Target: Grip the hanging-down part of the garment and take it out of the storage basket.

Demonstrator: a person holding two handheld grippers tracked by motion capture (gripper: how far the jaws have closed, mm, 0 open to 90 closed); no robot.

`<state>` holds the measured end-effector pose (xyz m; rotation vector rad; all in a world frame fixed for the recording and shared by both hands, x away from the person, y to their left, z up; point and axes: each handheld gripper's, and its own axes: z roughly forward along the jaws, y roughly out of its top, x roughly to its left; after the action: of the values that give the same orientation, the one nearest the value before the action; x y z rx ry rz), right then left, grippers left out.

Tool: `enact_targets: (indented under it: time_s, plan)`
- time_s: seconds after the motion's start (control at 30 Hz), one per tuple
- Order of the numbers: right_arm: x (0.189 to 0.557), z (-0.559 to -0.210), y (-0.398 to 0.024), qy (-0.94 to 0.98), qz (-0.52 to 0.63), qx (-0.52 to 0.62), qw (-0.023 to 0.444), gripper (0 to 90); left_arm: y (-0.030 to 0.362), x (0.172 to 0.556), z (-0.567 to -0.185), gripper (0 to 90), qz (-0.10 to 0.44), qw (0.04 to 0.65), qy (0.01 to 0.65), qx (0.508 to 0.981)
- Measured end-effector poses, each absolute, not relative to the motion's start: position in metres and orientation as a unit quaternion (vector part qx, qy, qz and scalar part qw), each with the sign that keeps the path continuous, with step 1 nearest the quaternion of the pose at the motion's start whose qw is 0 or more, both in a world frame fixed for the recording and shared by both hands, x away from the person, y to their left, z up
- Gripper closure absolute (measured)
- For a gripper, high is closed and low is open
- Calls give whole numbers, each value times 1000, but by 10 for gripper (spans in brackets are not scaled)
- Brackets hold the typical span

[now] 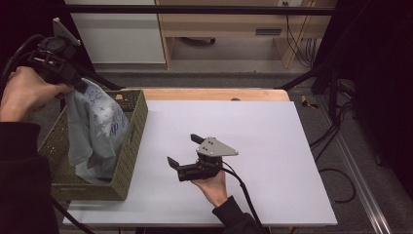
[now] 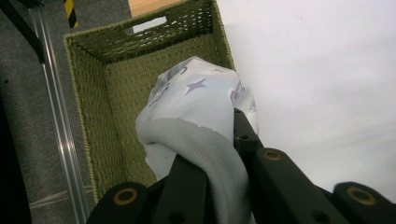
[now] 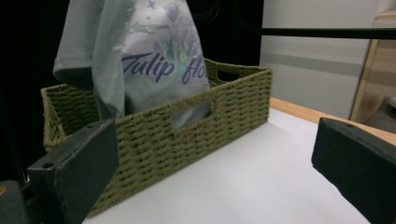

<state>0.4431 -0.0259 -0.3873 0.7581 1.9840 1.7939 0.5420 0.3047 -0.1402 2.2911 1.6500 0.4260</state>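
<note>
Nearest the high camera, at the bottom edge, the person's right hand (image 1: 213,187) lies on the white table (image 1: 272,146), palm up, cradling the right claw (image 1: 184,148). Its jaws stand wide apart and hold nothing. They point left toward the woven green basket (image 1: 130,146), and in the right gripper view they frame the basket's long side with bare table between them. It looks parked, kept low and clear so the other hand can work alone, yet aimed at the basket in case it must help.

At the far left, the left hand (image 1: 24,90) is raised well above the basket, wrist cocked so the left claw (image 1: 78,84) tips downward. Its jaws are closed on a bunched fold of a pale blue-grey T-shirt (image 1: 95,131). In the left gripper view the cloth bulges out between and over them, directly above the open basket.

The shirt hangs in a long drape from that pinch. Its lower part sags inside the basket, against the near right wall, while its upper part is in the air. The printed side, with stars and the words "Tulip flo…", faces right. The high hold probably serves to let the garment hang free of the rim. Whether it is going in or coming out I cannot tell.
</note>
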Motion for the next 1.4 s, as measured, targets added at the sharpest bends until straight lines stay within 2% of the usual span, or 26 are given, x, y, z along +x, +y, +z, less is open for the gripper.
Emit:
enact_targets:
  time_s: [0.4, 1.4]
  plan:
    - [458, -381, 35, 717, 634, 248, 148, 17, 300, 540, -135, 854, 154, 145, 566, 797]
    - [477, -392, 138, 746, 616, 233, 100, 65, 294, 532, -126, 854, 162, 148, 550, 806]
